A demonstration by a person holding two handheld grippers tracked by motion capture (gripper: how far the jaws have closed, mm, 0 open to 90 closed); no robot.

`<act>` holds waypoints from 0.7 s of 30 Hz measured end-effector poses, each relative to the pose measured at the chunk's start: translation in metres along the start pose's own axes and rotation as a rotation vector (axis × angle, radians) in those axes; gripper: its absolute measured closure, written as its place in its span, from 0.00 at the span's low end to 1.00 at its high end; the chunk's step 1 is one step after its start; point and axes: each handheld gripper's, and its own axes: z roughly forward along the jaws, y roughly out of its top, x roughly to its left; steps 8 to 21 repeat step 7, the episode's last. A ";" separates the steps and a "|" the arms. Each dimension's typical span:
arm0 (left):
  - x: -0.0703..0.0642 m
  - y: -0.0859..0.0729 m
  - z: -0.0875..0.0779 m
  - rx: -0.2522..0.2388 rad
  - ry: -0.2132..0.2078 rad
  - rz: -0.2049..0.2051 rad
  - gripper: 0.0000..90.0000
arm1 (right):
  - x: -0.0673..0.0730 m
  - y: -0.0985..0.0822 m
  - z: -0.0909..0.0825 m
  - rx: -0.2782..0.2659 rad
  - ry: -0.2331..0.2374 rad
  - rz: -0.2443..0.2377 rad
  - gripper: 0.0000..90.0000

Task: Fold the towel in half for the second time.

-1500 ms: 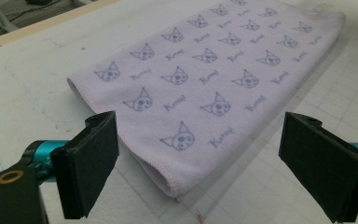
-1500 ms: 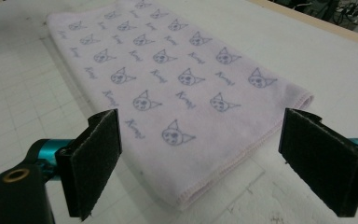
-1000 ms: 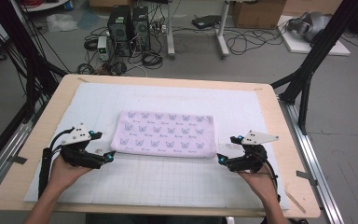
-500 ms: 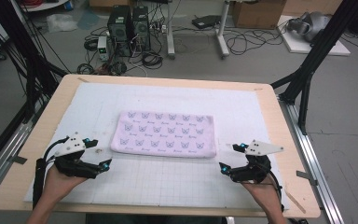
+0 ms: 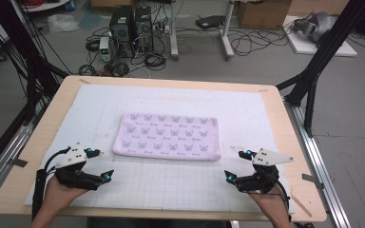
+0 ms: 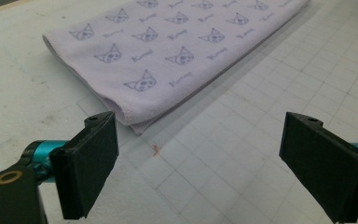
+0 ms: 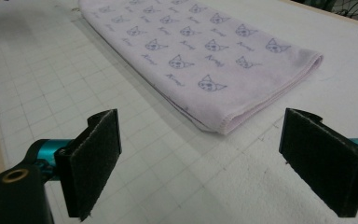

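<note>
A folded lilac towel (image 5: 167,136) is lying flat on the white gridded mat (image 5: 180,183), about midway between the desk's (image 5: 52,107) side edges. The left gripper (image 5: 105,164) is hovering near the desk's front-left corner, jaws standing wide apart and holding nothing. The right gripper (image 5: 235,165) is hovering near the front-right corner, jaws likewise spread and holding nothing. Both are sitting just short of the towel's near corners, not touching it.

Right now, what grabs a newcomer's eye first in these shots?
The folded lilac towel with its printed animal faces, lying flat mid-table on the white grid mat. Then the two hand-held grippers at the near edge, left gripper and right gripper, both with jaws wide open and apart from the towel's near corners.
</note>
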 end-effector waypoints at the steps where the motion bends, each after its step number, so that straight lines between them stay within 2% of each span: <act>1: 0.000 0.000 0.000 -0.001 -0.001 0.003 0.13 | 0.000 0.000 0.001 0.000 0.001 0.002 0.13; 21: 0.002 -0.001 0.000 0.001 0.006 0.006 0.13 | 0.001 -0.001 0.004 0.006 0.008 0.001 0.13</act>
